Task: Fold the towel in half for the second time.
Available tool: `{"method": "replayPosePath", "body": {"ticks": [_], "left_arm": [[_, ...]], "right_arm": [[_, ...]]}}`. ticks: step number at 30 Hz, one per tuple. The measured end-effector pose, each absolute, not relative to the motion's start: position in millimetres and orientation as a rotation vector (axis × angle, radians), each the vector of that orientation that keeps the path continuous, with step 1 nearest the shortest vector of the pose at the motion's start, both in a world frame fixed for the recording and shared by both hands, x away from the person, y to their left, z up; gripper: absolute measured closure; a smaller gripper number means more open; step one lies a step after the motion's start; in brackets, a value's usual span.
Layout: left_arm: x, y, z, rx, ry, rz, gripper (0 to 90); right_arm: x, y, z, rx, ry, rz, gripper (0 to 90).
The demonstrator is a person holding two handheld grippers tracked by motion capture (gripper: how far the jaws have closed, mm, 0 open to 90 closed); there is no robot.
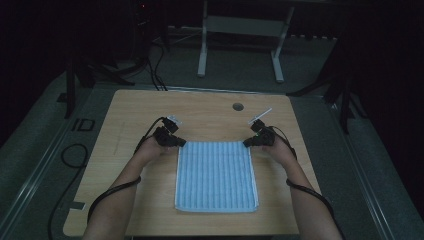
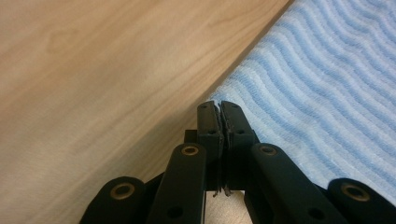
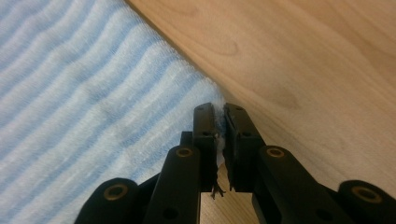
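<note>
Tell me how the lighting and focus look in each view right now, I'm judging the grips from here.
High view: dim, room nearly black beyond the table, yet the towel reads clearly. Left gripper view: bright and even, left gripper sharp, shut on the towel's corner, links below soft. Right gripper view: similar light, towel stripes slightly blurred, right gripper sharp with cloth between the jaws.

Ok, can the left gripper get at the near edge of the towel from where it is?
Probably not right now. The left gripper is shut on the far left corner of the towel, with the right gripper pinching the far right corner. The bare table leaves the path open, but it would have to let go first.
</note>
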State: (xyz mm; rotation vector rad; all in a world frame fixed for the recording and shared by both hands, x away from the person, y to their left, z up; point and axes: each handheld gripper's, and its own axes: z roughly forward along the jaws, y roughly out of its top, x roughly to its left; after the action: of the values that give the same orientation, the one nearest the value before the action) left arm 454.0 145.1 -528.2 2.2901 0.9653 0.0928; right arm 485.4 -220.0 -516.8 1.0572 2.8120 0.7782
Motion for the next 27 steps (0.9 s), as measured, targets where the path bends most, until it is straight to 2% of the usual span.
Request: {"method": "replayPosePath", "body": {"ticks": [15, 19, 27], "left_arm": [[451.2, 157.9, -495.5, 2.185, 0.961, 0.208, 88.4], [445.8, 165.2, -476.0, 2.128, 0.937, 0.251, 88.4], [417.5, 175.4, -459.7, 2.101, 0.88, 0.284, 88.3]], "right_arm": [[485.4, -221.4, -488.3, 1.02, 2.729, 0.872, 86.2], [484.0, -223.0, -465.6, 0.993, 2.668, 0.966, 86.2], [456.4, -224.2, -435.7, 0.885, 2.63, 1.049, 86.1]]}}
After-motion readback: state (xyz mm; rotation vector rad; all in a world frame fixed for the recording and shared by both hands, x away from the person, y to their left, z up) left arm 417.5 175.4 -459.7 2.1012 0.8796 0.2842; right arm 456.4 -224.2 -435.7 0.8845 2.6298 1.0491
